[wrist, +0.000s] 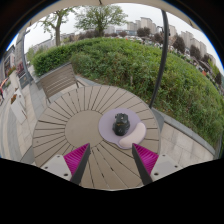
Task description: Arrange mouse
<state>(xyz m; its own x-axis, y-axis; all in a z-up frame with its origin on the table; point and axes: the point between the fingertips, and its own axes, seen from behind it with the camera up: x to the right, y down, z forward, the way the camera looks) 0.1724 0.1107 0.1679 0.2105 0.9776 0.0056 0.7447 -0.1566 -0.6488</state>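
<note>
Small dark computer mouse [121,124] is sitting on the pale round mouse pad [106,133], just ahead of the gripper [110,160]. Fingers are standing open, empty. Approach w/ jaws straddling mouse, centred, lowering slowly before closing.

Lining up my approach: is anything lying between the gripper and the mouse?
No. In the gripper view, only bare round table and the near edge of the pale mat separate the open gripper from the mouse.
</note>
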